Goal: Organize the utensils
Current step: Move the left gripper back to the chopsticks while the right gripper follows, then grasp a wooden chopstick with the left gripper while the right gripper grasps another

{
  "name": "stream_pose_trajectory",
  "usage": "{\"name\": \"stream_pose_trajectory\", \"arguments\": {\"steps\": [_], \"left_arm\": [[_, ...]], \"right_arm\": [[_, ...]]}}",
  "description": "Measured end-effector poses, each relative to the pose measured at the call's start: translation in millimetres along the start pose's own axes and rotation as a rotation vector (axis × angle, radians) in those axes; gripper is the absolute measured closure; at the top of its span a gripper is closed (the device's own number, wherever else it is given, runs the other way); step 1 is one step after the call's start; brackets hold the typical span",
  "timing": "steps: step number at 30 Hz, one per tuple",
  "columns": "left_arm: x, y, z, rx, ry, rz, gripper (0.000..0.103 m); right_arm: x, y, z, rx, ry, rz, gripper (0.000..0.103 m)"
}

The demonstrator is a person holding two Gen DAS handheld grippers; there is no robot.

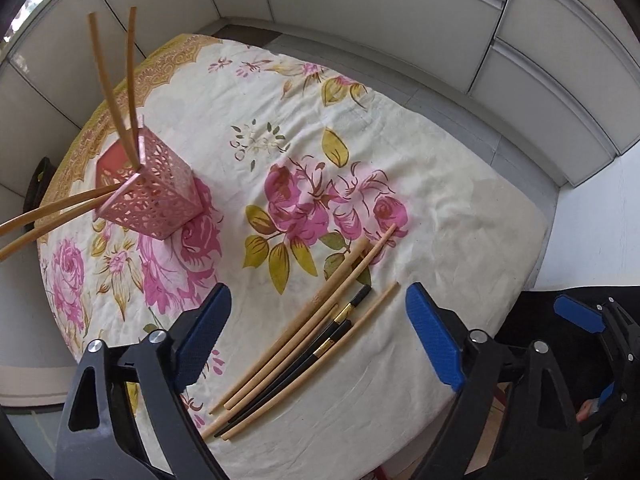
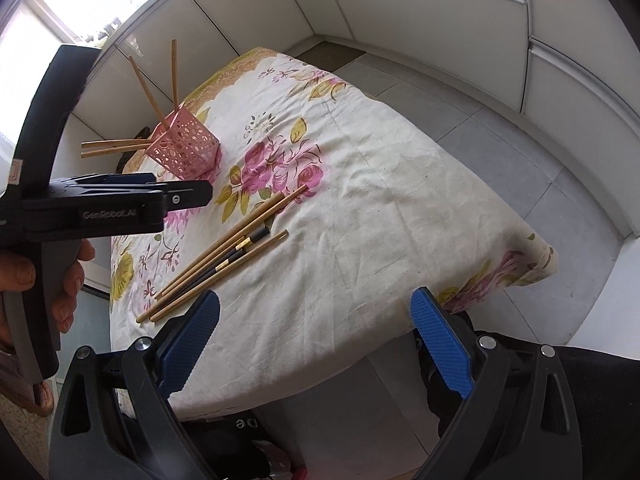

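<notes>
Left hand-held gripper (image 1: 318,336) (open) above chopsticks (image 1: 304,344).

Soft daylight fills both views, bright and even. In the right wrist view it comes from a window (image 2: 52,4) at the upper left, which is blown out to white glare with no detail. The pale cabinet fronts (image 1: 360,4) reflect that light and show faint sheen. Shadows on the floral cloth (image 1: 420,184) are weak; its creases read only as gentle grey. Fisheye distortion bends straight cabinet lines into arcs, and dark vignetting closes the corners. The centre is sharp; the near black gripper frame (image 2: 112,408) at the bottom looks slightly soft.
</notes>
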State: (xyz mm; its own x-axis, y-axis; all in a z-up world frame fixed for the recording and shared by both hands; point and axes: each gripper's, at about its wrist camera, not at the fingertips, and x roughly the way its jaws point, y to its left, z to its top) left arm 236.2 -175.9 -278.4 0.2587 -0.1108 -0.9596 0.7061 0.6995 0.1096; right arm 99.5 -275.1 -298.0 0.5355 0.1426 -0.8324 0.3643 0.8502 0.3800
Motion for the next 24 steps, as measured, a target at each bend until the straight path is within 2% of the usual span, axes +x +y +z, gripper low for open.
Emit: {"name": "stream_pose_trajectory", "arguments": {"steps": [2,4,9,11,14,24], "left_arm": [[12,-2,8,-0.004,0.055,-0.032,0.041],[27,-1,16,-0.021,0.114,-0.068,0.050],[59,-1,28,-0.026,0.221,-0.085,0.067],[67,-4,30,-0.004,0.238,-0.078,0.077],[74,-6,33,0.021,0.240,-0.076,0.081],[90,-10,37,0.064,0.266,-0.067,0.083]], "right_arm": [[0,-3,0,0.008,0.002,0.004,0.009],[-1,-5,-1,0.015,0.004,0.008,0.009],[0,-7,-1,0.016,0.011,0.019,0.009],[1,-7,-1,0.016,0.016,0.022,0.009],[3,-7,-1,0.019,0.022,0.027,0.009],[10,-8,0,0.034,0.045,0.031,0.009]]}}
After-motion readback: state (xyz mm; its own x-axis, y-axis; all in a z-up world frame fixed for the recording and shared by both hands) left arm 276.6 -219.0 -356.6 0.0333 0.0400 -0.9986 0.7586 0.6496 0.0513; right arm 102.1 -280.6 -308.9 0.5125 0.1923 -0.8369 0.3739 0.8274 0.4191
